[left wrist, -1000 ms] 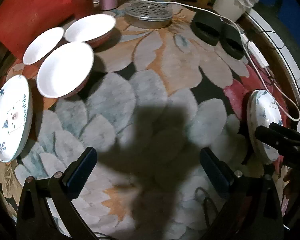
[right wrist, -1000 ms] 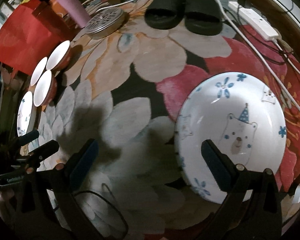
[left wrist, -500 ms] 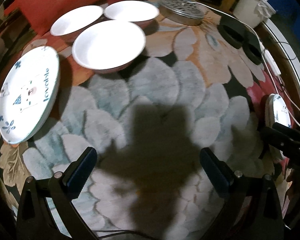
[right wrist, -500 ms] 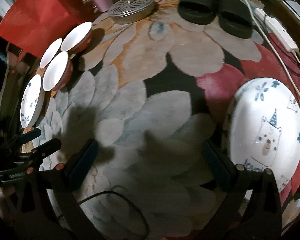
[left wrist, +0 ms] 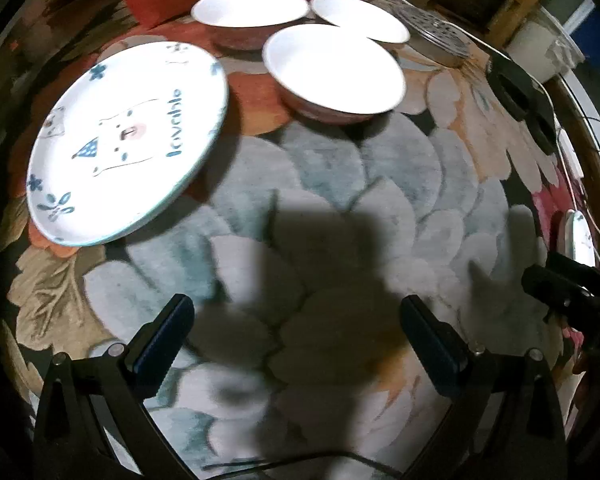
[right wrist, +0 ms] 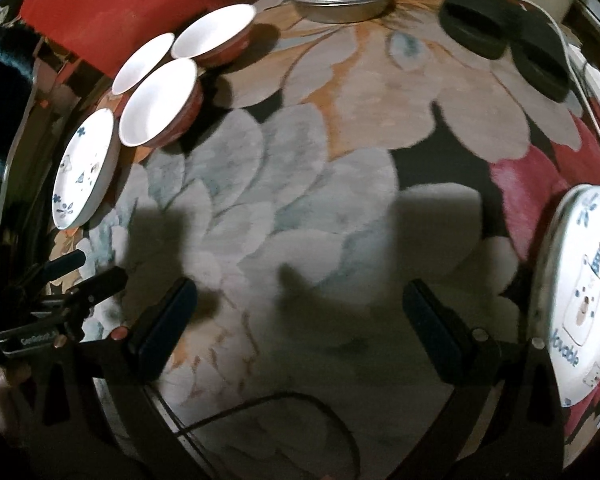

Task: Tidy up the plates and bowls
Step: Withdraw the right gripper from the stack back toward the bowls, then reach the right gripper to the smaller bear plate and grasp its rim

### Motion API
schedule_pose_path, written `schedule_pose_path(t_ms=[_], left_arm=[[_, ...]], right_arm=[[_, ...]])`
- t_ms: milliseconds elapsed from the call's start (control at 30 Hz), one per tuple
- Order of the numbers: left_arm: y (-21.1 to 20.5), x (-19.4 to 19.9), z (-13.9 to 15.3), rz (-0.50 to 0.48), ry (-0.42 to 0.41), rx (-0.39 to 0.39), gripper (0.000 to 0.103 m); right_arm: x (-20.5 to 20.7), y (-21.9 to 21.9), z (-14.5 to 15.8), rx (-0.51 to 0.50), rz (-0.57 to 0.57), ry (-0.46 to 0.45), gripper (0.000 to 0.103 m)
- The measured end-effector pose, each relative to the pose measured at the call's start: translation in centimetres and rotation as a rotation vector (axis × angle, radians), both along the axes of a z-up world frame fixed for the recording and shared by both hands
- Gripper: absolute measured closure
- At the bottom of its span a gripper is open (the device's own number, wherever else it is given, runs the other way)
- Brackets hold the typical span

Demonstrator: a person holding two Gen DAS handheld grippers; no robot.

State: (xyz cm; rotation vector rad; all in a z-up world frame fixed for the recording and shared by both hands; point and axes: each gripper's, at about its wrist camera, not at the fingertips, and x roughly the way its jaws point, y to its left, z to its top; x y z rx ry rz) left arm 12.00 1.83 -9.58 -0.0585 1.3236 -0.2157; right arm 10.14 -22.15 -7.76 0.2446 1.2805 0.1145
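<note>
white ceramic, five pieces on a floral rug point(left wrist: 340, 184): three bowls point(left wrist: 334, 68) grouped at far left, one bear plate point(left wrist: 128, 140) beside them, second bear plate point(right wrist: 580, 288) well apart at right. nothing stacked; sorting judged barely begun. left claw point(left wrist: 292, 340) wide, empty; right claw point(right wrist: 300, 328) wide, empty.

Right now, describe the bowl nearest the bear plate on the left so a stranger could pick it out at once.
Start at the big flowered rug and go to its far left side, where three white bowls cluster beside a bear plate. The nearest bowl sits just right of that plate. Unlike the other two bowls behind it, it borders the rug's grey-blue petals.
</note>
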Motion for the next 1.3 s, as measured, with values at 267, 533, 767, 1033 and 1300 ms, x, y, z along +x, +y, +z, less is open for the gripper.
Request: schedule_pose_path(t_ms=[267,533,767,1033,1300], left_arm=[[2.8,-0.1,-0.1,0.044,-0.001,-0.001,0.0],[5.6,-0.4,-0.2,0.083,0.0,-0.004,0.0],[9.4,0.0,0.0,0.161,-0.018,0.001,0.0],[15.1,-0.1,0.6,0.273,-0.058,0.014,0.0],[18.9,-1.2,-0.5,0.335,-0.05,0.027,0.0]], right_arm=[[0.7,3.4,-0.1,0.002,0.051,-0.003,0.0],[1.1,6.3,-0.5,0.0,0.099,0.003,0.0],[2.3,9.4,-0.4,0.023,0.138,0.009,0.0],[6.0,14.8,-0.4,0.154,0.151,0.046,0.001],[9.8,20.5,-1.3,0.217,0.135,0.073,0.039]])
